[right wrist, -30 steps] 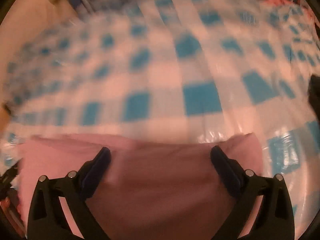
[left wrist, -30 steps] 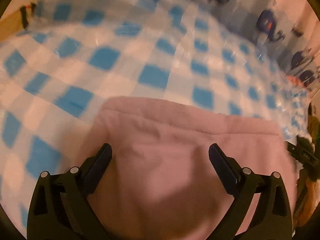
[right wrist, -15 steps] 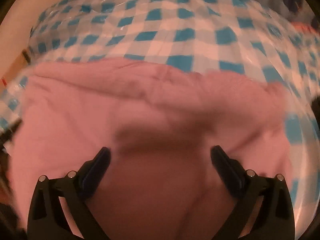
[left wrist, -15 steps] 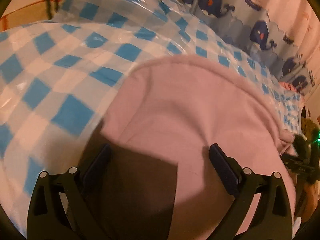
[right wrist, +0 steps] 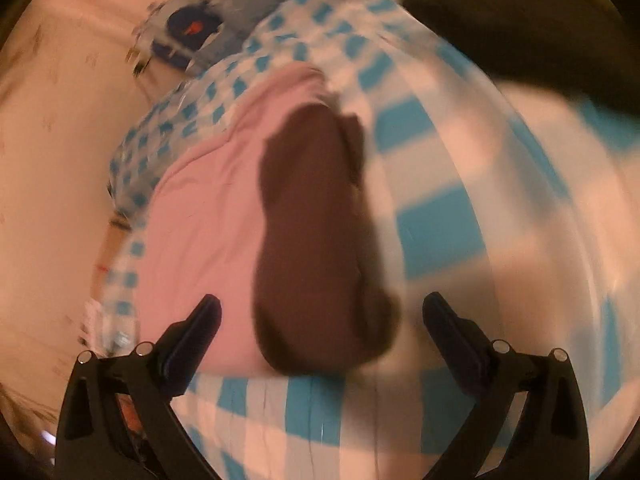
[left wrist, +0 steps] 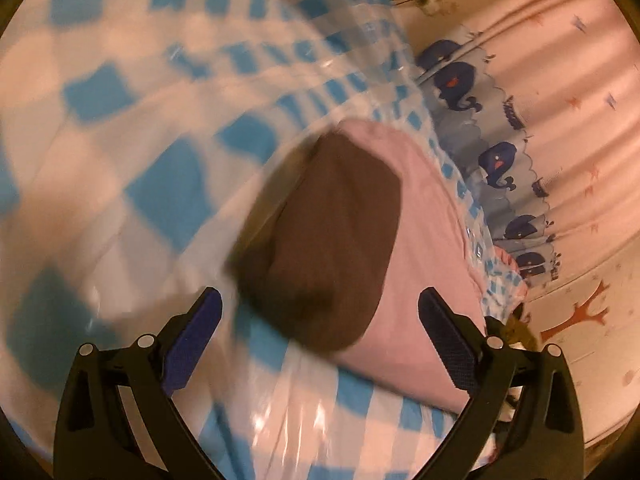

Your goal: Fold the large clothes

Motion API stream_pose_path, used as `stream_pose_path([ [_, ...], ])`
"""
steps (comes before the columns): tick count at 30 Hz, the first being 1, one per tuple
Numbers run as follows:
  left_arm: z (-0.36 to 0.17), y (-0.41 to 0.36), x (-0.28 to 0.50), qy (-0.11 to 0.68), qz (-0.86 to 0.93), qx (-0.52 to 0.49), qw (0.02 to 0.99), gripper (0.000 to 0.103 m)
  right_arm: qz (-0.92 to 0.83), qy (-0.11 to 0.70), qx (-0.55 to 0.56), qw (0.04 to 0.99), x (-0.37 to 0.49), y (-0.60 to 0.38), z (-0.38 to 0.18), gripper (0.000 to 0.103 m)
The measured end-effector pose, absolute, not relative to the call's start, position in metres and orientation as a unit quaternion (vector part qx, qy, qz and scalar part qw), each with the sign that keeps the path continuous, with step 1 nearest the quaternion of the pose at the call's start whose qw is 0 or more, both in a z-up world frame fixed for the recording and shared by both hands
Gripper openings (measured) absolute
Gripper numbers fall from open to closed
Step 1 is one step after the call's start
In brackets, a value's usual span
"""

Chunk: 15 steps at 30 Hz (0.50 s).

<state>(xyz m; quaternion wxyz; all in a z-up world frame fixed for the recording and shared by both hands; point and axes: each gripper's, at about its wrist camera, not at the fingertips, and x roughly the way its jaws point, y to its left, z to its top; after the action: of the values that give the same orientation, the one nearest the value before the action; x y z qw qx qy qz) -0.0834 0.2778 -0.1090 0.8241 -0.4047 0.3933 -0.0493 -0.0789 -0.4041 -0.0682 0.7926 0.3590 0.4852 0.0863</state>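
Note:
A folded pink garment (left wrist: pixel 424 264) lies on the blue-and-white checked cloth (left wrist: pixel 160 184). A dark shadow falls across its near part. My left gripper (left wrist: pixel 320 324) is open and empty, above the garment's near edge. In the right wrist view the same pink garment (right wrist: pixel 204 216) lies left of centre, with the shadow over its right side. My right gripper (right wrist: pixel 322 328) is open and empty above its near edge. Both views are motion-blurred.
A curtain with dark blue whales (left wrist: pixel 496 160) hangs beyond the checked surface, beside a pale pink wall (left wrist: pixel 560 60). The whale curtain shows at the top left of the right view (right wrist: pixel 192 24). A dark object (right wrist: pixel 520 20) sits at the top right there.
Both grippers have pulled back and swung away from the pink garment, which now lies further off and smaller in both views. Both stay open.

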Motion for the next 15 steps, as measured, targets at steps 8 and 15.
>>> stream_pose_path([
  [8,-0.124,0.263,-0.083,0.424,-0.094,-0.451,0.779,0.095,0.144,0.456,0.467,0.744,-0.085,-0.398,-0.09,0.097],
  [15,-0.137,0.251,-0.071,0.429,-0.09,-0.46,0.772,0.095,0.126,0.472,0.447,0.749,-0.076,-0.392,-0.095,0.097],
])
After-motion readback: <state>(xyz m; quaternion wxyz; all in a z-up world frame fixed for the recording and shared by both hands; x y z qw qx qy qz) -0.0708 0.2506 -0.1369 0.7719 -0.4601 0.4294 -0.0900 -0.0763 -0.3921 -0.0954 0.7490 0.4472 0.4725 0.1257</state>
